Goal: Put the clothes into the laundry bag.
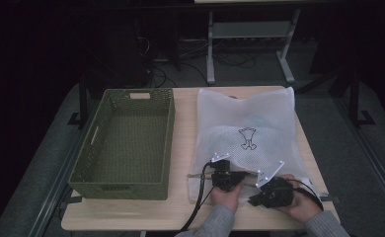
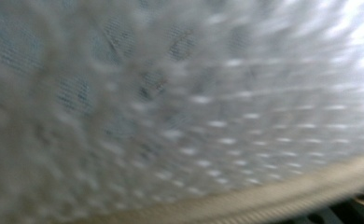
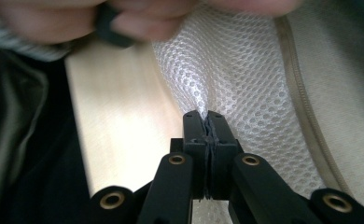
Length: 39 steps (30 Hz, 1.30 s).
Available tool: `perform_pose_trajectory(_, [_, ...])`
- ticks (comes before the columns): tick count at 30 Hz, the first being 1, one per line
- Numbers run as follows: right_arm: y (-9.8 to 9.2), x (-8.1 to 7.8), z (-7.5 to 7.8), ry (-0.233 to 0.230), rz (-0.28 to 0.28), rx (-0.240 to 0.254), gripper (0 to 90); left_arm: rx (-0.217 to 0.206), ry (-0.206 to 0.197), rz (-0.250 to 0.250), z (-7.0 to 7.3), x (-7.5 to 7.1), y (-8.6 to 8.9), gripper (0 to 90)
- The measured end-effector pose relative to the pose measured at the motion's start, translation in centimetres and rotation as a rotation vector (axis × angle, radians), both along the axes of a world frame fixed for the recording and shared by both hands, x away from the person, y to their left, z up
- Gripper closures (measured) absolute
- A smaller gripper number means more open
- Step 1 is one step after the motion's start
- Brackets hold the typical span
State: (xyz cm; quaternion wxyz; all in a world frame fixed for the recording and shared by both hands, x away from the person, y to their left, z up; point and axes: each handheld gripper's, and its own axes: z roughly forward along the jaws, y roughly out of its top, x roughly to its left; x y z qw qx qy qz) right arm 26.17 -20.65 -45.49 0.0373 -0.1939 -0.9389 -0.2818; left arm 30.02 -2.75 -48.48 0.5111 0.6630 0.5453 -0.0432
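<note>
A white mesh bag (image 1: 250,123) with a small black print lies flat on the right half of the wooden table (image 1: 180,207). Both grippers sit at its near edge, each in a hand. My right gripper (image 3: 206,116) is shut on a pinched fold of the mesh bag (image 3: 245,84), and it also appears in the high view (image 1: 253,198). My left gripper (image 1: 223,170) rests against the bag's near-left corner. Its own camera is pressed up to the blurred mesh bag (image 2: 171,102) above a beige zipper band (image 2: 273,200), and its jaws are hidden.
A green woven basket (image 1: 94,133) stands on the left half of the table, with nothing in it. The person's other hand (image 3: 138,18) is close above the right gripper's jaws. Dark floor and a metal table frame (image 1: 250,34) lie beyond the far edge.
</note>
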Motion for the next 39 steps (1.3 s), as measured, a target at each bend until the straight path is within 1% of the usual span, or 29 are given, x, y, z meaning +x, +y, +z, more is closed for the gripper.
perform_pose_trajectory(1, [-0.2, -0.2, 0.0, 0.016, 0.01, 0.003, 88.4, -0.002, -0.002, 0.001, 0.0, 0.0, -0.1, 76.2])
perform_pose_trajectory(2, [-0.2, -0.2, 0.0, 0.016, 0.01, 0.003, 88.4, -0.002, -0.002, 0.001, 0.0, 0.0, -0.1, 75.8])
perform_pose_trajectory(3, [-0.6, -0.2, -0.1, 0.028, 0.008, 0.012, 87.9, -0.001, -0.006, -0.006, 0.0, 0.0, -0.2, 74.9])
perform_pose_trajectory(6, [-1.0, -0.2, -0.1, 0.033, -0.003, 0.025, 85.5, 0.009, -0.016, -0.036, -0.1, -0.7, -0.3, 72.6])
perform_pose_trajectory(7, [-1.1, 0.0, -0.2, 0.043, -0.013, 0.044, 82.2, 0.019, -0.024, -0.062, -0.1, -1.3, -0.1, 70.1])
perform_pose_trajectory(8, [-1.1, 0.0, -0.2, 0.043, -0.013, 0.044, 82.2, 0.019, -0.024, -0.062, -0.1, -1.3, -0.1, 69.4])
perform_pose_trajectory(10, [-1.2, 0.1, 0.0, 0.053, -0.021, 0.069, 78.0, 0.029, -0.03, -0.085, 0.1, -1.9, 0.3, 68.7])
perform_pose_trajectory(11, [-1.3, 0.1, 0.3, 0.058, -0.028, 0.085, 75.2, 0.039, -0.035, -0.099, 0.3, -2.5, 0.9, 67.7])
perform_pose_trajectory(12, [-1.3, 0.1, 0.3, 0.058, -0.028, 0.085, 75.2, 0.039, -0.035, -0.099, 0.3, -2.5, 0.9, 67.2])
perform_pose_trajectory(13, [-1.3, 0.2, 0.5, 0.059, -0.031, 0.096, 73.6, 0.04, -0.043, -0.105, 0.4, -2.8, 1.4, 67.2])
perform_pose_trajectory(14, [-1.4, 0.3, 1.0, 0.051, -0.034, 0.11, 71.9, 0.039, -0.041, -0.106, 0.4, -2.9, 1.6, 65.6])
perform_pose_trajectory(15, [-1.3, 0.4, 1.3, 0.05, -0.038, 0.114, 70.8, 0.048, -0.047, -0.118, 0.6, -3.4, 2.3, 65.2])
perform_pose_trajectory(16, [-1.3, 0.4, 1.3, 0.05, -0.038, 0.114, 70.8, 0.048, -0.047, -0.118, 0.6, -3.4, 2.3, 65.0])
perform_pose_trajectory(17, [-1.2, 0.6, 1.9, 0.046, -0.044, 0.126, 69.7, 0.048, -0.054, -0.121, 0.8, -3.7, 3.0, 64.4])
perform_pose_trajectory(18, [-1.2, 0.6, 1.9, 0.046, -0.044, 0.126, 69.7, 0.048, -0.054, -0.121, 0.8, -3.7, 3.0, 64.0])
perform_pose_trajectory(19, [-1.0, 0.8, 2.6, 0.037, -0.041, 0.132, 68.7, 0.056, -0.057, -0.126, 1.0, -4.0, 3.7, 63.7])
perform_pose_trajectory(20, [-1.0, 0.8, 2.6, 0.037, -0.041, 0.132, 68.7, 0.056, -0.057, -0.126, 1.0, -4.0, 3.7, 63.4])
perform_pose_trajectory(21, [-0.6, 1.1, 3.3, 0.028, -0.043, 0.138, 67.7, 0.065, -0.062, -0.128, 1.2, -4.2, 4.2, 63.2])
perform_pose_trajectory(22, [-0.6, 1.1, 3.3, 0.028, -0.043, 0.138, 67.7, 0.065, -0.062, -0.128, 1.2, -4.2, 4.2, 63.1])
perform_pose_trajectory(23, [-0.2, 1.4, 3.9, 0.015, -0.043, 0.139, 66.6, 0.064, -0.061, -0.125, 1.2, -4.2, 4.5, 62.9])
perform_pose_trajectory(24, [-0.2, 1.4, 3.9, 0.015, -0.043, 0.139, 66.6, 0.068, -0.063, -0.126, 1.2, -4.3, 4.9, 62.9])
perform_pose_trajectory(27, [0.3, 2.0, 4.9, -0.009, -0.042, 0.14, 66.3, 0.073, -0.065, -0.117, 1.2, -4.4, 6.0, 62.5])
perform_pose_trajectory(28, [0.7, 2.4, 5.6, -0.021, -0.046, 0.145, 66.1, 0.075, -0.063, -0.108, 1.1, -4.5, 6.6, 62.2])
perform_pose_trajectory(30, [0.9, 2.7, 5.9, -0.027, -0.05, 0.148, 66.1, 0.078, -0.062, -0.105, 1.1, -4.5, 6.9, 62.1])
perform_pose_trajectory(31, [1.4, 3.2, 6.4, -0.04, -0.056, 0.149, 66.7, 0.083, -0.063, -0.102, 1.0, -4.5, 7.2, 62.1])
perform_pose_trajectory(32, [1.4, 3.2, 6.4, -0.04, -0.056, 0.149, 66.7, 0.083, -0.064, -0.097, 1.0, -4.5, 7.5, 62.1])
perform_pose_trajectory(33, [1.9, 3.7, 6.9, -0.046, -0.059, 0.153, 66.8, 0.088, -0.063, -0.093, 0.9, -4.5, 8.0, 62.0])
perform_pose_trajectory(36, [2.6, 4.2, 7.2, -0.047, -0.057, 0.153, 66.9, 0.084, -0.065, -0.091, 0.9, -4.6, 8.4, 61.8])
perform_pose_trajectory(39, [3.1, 4.6, 7.4, -0.045, -0.049, 0.152, 66.8, 0.088, -0.065, -0.103, 1.0, -4.7, 8.8, 61.3])
